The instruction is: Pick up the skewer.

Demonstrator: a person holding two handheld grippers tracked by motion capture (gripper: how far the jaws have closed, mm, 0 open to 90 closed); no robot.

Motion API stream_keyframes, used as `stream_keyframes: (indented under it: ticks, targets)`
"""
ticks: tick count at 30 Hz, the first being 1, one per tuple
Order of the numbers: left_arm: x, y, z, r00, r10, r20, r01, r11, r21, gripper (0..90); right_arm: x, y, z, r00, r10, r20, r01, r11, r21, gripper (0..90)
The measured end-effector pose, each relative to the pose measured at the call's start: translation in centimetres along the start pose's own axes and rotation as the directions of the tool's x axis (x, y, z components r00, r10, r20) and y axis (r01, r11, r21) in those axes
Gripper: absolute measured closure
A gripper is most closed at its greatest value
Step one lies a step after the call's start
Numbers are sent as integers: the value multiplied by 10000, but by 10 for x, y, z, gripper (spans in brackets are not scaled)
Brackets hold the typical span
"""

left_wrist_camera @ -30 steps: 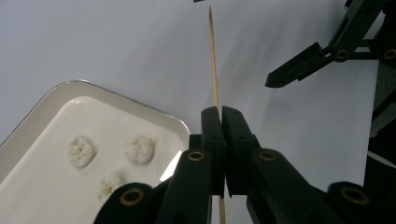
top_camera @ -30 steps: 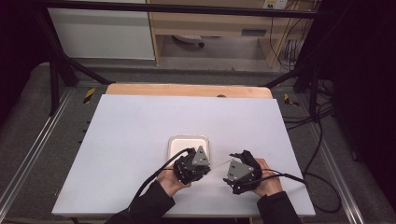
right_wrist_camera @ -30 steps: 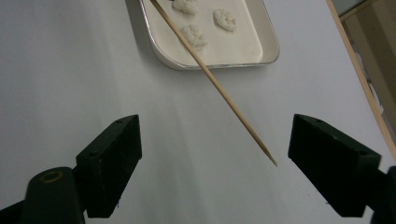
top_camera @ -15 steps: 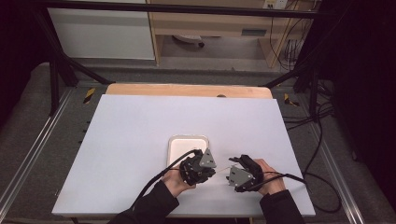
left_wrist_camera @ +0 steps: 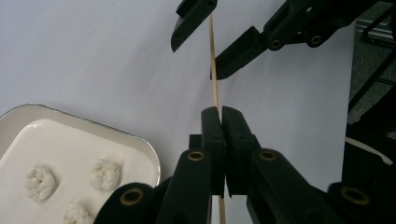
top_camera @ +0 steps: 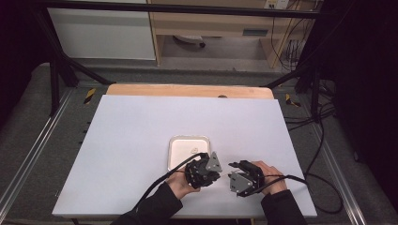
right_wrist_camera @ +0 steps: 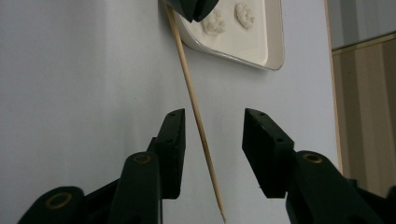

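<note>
My left gripper [left_wrist_camera: 222,112] is shut on a thin wooden skewer [left_wrist_camera: 213,70], which sticks out past its tips toward the right gripper [left_wrist_camera: 205,42]. In the right gripper view the skewer [right_wrist_camera: 191,98] runs between the jaws of my right gripper [right_wrist_camera: 212,116], close to the left jaw, and neither pad presses on it. Those jaws have just been closing and still stand apart. The high view shows the left gripper [top_camera: 206,171] and the right gripper [top_camera: 236,169] facing each other near the table's front edge. A white tray [left_wrist_camera: 140,140] beside them holds small white lumps [left_wrist_camera: 105,173].
The tray [top_camera: 189,137] sits on the white table top [top_camera: 131,140] just beyond the left gripper. A wooden strip [top_camera: 187,90] borders the table's far edge. Cables trail from both grippers toward the front and right.
The left gripper has shifted a little to the right, toward the right gripper, and turned slightly. The right hand has stayed in place.
</note>
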State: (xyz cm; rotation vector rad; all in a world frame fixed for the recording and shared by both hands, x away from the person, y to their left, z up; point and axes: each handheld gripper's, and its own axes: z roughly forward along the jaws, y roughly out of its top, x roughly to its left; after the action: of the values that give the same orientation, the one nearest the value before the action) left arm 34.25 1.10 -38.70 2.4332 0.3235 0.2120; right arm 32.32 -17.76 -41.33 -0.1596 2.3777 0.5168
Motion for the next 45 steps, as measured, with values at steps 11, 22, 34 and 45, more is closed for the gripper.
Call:
stream_keyframes:
  ticks: [11,22,34,45]
  targets:
    - [1,-1,1,10000,-43,-23,43,9998,186,884,2,-1,5,9957,-903,-211,906,9957,176,751]
    - [3,-4,2,10000,-76,-14,77,9996,285,884,3,-2,6,9904,-1376,-116,1375,9905,-32,854]
    - [9,-4,0,9988,-357,322,346,9988,339,869,3,-2,6,9829,-1824,-244,1822,9832,-94,888]
    - [19,-5,5,9962,-824,283,769,9842,1597,674,2,1,10,9753,-2201,-207,2209,9740,501,889]
